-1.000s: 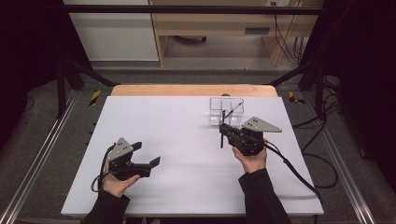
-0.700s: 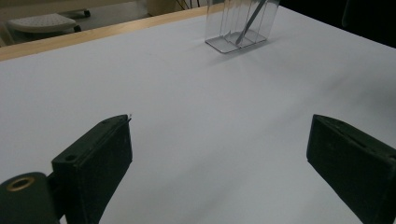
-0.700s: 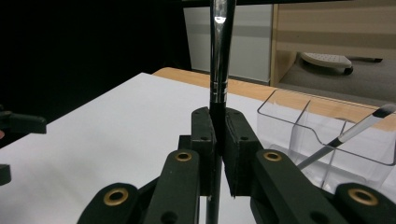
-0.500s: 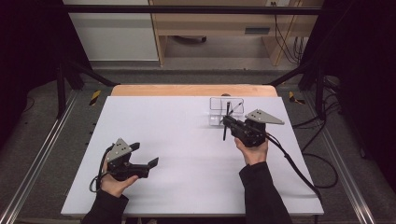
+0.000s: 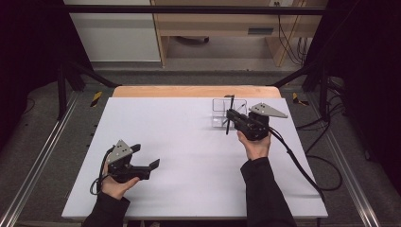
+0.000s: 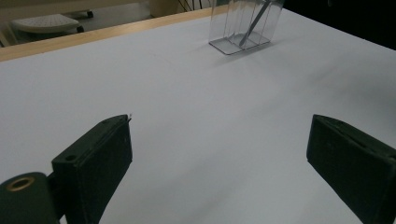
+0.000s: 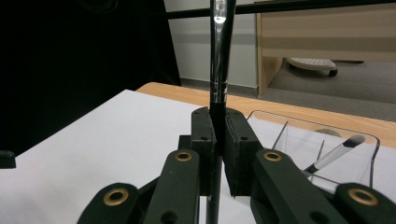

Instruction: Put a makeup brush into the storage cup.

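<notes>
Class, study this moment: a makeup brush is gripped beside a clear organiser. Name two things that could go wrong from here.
1. The right gripper pinches the thin makeup brush low on its handle, so it might tilt or slip.
2. The clear acrylic organiser looks light and already holds another brush; a misaimed brush might catch its rim or dividers and tip or shove it.

Black grippers with brass-ringed screw holes, grey plates, black sleeves.

Clear holder amid open tabletop
</notes>
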`<state>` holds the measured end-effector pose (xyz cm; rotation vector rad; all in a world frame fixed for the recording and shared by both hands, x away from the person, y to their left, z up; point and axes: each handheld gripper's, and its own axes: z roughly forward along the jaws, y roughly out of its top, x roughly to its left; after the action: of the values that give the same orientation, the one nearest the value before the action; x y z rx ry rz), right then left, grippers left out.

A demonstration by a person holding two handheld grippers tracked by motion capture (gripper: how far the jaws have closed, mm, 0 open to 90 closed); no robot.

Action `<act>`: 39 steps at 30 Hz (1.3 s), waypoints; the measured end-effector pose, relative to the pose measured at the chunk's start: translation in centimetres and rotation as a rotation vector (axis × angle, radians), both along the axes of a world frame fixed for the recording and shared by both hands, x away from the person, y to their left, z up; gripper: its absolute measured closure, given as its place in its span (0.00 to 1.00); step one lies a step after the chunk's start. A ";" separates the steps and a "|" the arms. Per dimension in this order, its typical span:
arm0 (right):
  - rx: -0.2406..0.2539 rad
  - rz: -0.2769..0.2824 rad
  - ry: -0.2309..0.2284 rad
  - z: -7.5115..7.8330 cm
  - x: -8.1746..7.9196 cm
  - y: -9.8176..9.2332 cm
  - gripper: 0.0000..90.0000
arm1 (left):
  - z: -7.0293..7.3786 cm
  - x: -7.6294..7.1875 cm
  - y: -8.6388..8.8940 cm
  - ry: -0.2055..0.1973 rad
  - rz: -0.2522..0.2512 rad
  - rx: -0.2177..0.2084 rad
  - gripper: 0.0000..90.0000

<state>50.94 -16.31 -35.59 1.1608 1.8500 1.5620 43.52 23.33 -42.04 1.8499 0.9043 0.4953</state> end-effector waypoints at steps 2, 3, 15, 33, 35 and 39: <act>-0.003 -0.006 -0.005 0.2 0.2 0.0 0.94 | 0.0 0.0 0.0 0.000 0.001 0.000 0.07; -0.002 -0.007 -0.005 0.3 0.2 0.0 0.94 | 0.0 0.0 0.0 0.000 0.001 -0.001 0.07; 0.009 -0.035 -0.018 1.0 1.5 0.1 0.94 | 0.0 0.0 0.2 -0.001 0.007 -0.002 0.07; 0.000 -0.083 -0.019 1.5 3.7 0.0 0.94 | -0.2 0.1 0.5 0.002 0.013 0.004 0.07; 0.005 -0.089 -0.021 1.5 3.9 -0.1 0.94 | -0.2 0.1 0.5 0.004 0.014 0.008 0.07; 0.011 -0.104 -0.019 1.5 4.4 -0.2 0.94 | -0.2 0.1 0.6 0.001 0.016 0.007 0.07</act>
<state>55.38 -16.54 -34.08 1.2229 1.7423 1.5220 43.64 23.97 -42.24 1.8510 0.9193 0.5087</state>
